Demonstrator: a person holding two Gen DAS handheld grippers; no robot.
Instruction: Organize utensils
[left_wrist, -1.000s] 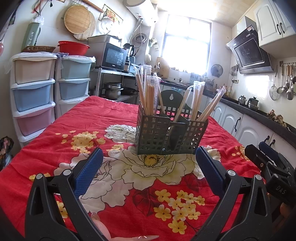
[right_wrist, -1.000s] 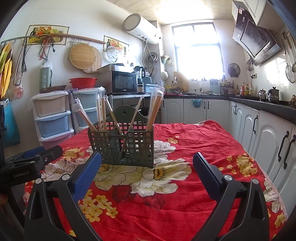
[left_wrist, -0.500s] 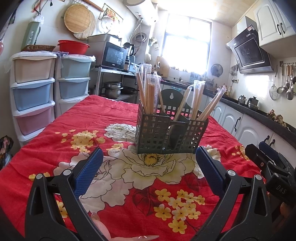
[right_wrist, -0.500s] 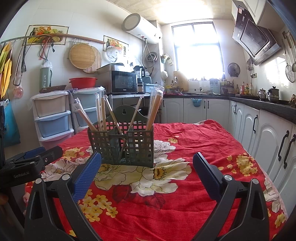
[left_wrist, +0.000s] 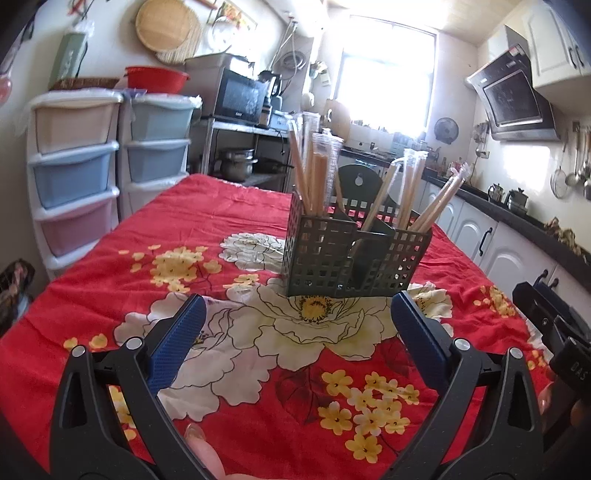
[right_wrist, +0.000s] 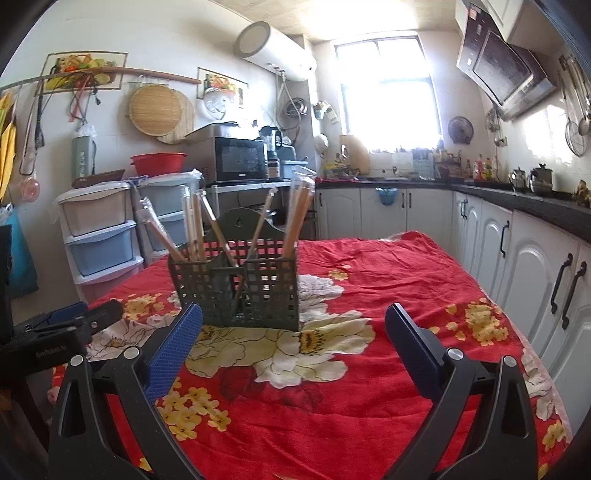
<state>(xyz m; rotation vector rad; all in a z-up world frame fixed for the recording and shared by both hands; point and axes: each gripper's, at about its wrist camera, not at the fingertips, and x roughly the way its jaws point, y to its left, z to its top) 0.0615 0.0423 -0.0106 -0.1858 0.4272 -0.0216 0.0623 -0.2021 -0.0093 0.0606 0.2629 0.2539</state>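
On a kitchen table's red floral cloth (left_wrist: 229, 206), wrapped chopsticks (left_wrist: 317, 173) stand in the mesh caddy (left_wrist: 351, 254); nothing has shifted, left gripper (left_wrist: 295, 332) and right gripper (right_wrist: 293, 332) both spread wide, empty, sorting apparently finished.

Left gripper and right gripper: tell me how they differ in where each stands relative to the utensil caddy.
The left gripper faces the utensil caddy with the caddy right of its centre line; the right gripper has the caddy left of centre. In the right wrist view the caddy reaches down near the left blue pad; in the left wrist view it sits clear above both pads. Both are open, empty, above the red floral cloth.
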